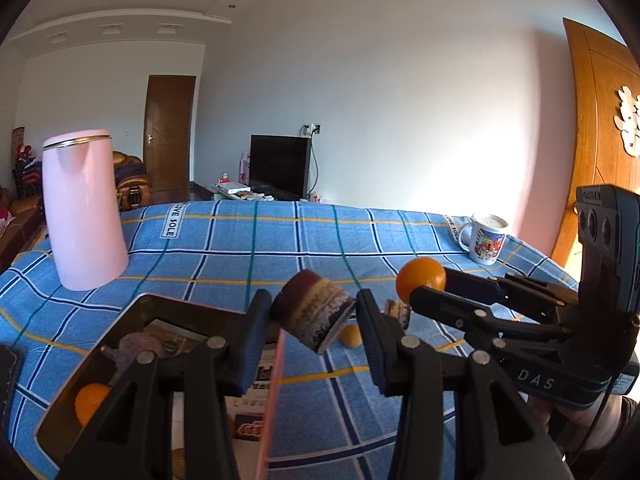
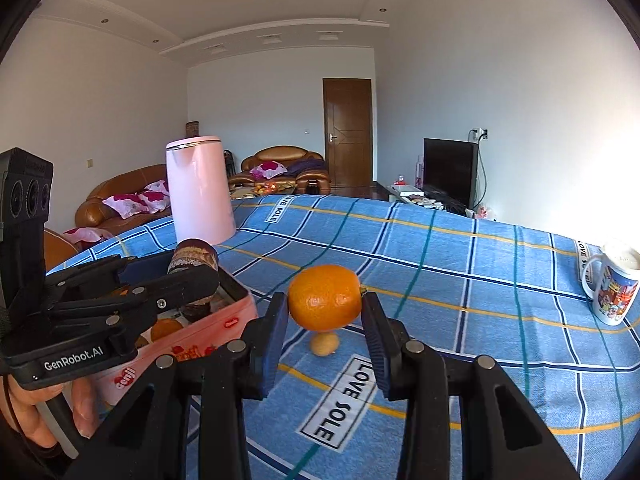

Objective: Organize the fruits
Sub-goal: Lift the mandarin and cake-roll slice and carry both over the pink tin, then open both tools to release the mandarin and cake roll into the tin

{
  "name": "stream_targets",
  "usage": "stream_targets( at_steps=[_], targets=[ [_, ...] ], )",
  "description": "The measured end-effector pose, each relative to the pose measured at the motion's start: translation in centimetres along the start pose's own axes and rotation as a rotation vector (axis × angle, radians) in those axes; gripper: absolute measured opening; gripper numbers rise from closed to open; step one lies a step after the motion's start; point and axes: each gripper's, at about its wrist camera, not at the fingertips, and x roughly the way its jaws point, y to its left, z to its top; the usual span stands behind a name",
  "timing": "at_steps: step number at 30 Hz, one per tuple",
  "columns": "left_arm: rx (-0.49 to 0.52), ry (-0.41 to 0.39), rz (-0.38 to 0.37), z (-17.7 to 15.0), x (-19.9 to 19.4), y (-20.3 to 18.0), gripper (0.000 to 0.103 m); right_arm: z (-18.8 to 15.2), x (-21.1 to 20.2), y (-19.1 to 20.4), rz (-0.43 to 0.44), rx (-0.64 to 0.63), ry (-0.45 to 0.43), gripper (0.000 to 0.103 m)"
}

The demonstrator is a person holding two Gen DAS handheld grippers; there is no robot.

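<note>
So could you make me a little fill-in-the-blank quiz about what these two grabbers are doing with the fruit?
1. The right gripper holds an ____ above the tablecloth.
2. The left gripper holds a brown layered item over the ____ box.
3. The kettle standing on the cloth is ____ in colour.
4. Near the right edge stands a printed ____.

Missing words: orange; pink; pink; mug

We see open blue cloth on the worktop [image 2: 460, 280] between the pink kettle [image 2: 200, 190] and the mug [image 2: 612, 290]; the pink box [image 2: 192, 344] blocks the left; a small fruit [image 2: 324, 344] lies just beside it.
</note>
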Motion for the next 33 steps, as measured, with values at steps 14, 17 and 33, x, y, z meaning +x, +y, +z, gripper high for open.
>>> stream_targets(
  at_steps=[14, 17, 33],
  targets=[
    [-0.110, 0.126, 0.126, -1.6, -0.4, 8.5, 0.046, 1.0, 7.1, 9.6, 0.151, -0.140, 0.161, 0.040],
    [-0.125, 0.144, 0.127, -2.0, -0.2, 9.4, 0.046, 0.7, 8.7, 10.4, 0.148, -0.153, 0.213, 0.040],
    [-0.126, 0.118, 0.127, -1.9, -1.1, 8.4, 0.066, 0.9, 7.8, 8.7, 0.125, -0.122, 0.244, 0.045]
  ],
)
